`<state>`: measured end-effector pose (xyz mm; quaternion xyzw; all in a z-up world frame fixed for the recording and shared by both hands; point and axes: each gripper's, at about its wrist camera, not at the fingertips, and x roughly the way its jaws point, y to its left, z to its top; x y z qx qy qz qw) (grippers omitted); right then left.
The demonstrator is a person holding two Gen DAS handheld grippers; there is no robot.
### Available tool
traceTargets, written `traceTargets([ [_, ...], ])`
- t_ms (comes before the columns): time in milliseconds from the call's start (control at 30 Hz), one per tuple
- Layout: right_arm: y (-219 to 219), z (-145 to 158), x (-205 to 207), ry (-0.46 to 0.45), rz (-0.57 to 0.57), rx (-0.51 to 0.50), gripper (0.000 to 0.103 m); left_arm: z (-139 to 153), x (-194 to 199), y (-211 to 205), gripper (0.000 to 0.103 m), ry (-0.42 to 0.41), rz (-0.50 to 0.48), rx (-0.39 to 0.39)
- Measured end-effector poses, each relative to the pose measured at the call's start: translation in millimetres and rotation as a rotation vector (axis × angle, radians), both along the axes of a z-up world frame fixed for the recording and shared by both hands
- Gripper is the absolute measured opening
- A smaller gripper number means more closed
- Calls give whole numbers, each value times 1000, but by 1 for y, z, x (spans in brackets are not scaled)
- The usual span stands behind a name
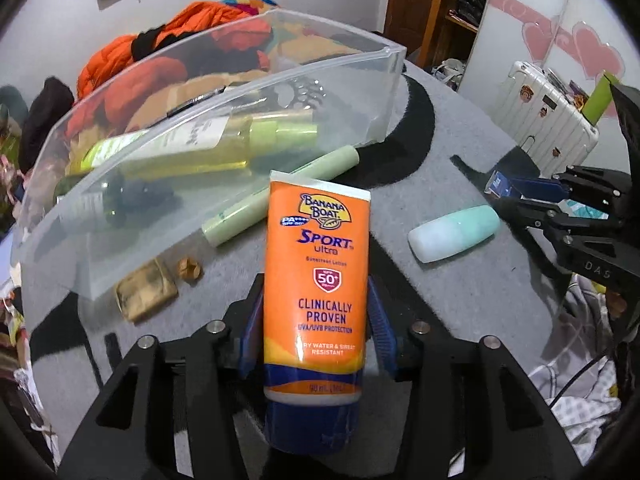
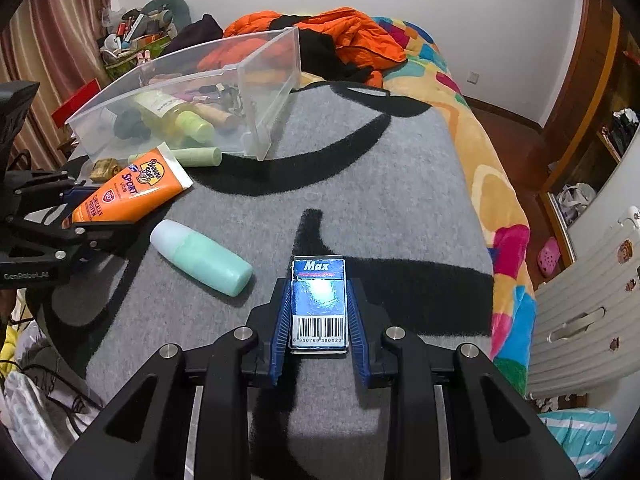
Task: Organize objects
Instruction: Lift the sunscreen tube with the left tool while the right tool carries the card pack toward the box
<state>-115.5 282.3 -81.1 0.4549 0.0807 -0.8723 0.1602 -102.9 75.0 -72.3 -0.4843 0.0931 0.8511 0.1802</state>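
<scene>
Orange sunscreen tube (image 1: 316, 280) gripped by left tool (image 1: 316, 320), barcode (image 2: 318, 326) right-view only

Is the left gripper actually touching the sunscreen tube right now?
Touching. In the left wrist view the left gripper has both blue pads pressed against the sides of the sunscreen tube, no gap showing.

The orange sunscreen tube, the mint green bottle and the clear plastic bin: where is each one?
Sunscreen tube (image 1: 316, 280): left wrist view, on its printed front.
Mint green bottle (image 2: 204, 262): right wrist view, on the middle of its body.
Clear plastic bin (image 2: 276, 80): right wrist view, on its end wall.
</scene>
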Motion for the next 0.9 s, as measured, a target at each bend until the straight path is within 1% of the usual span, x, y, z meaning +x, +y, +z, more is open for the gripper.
traceTargets([
  [167,1,-1,4,21,-17,-1,25,3,7,-6,47,15,35,24],
  [267,3,2,5,26,-24,-20,25,10,15,-15,47,33,59,59],
  [433,4,20,7,64,-29,-64,25,30,25,-31,46,82,108,117],
  [600,-7,46,11,126,-2,-100,25,46,31,-41,44,127,141,165],
  [633,-10,49,12,136,4,-102,25,51,34,-44,42,140,149,178],
  [700,-17,57,13,156,20,-108,25,57,36,-46,29,160,154,193],
  [733,-20,59,13,162,26,-111,25,59,37,-48,26,162,156,207],
  [800,-27,64,14,172,38,-117,25,65,40,-51,24,178,160,220],
  [900,-32,67,15,179,50,-126,25,68,42,-52,24,195,165,213],
])
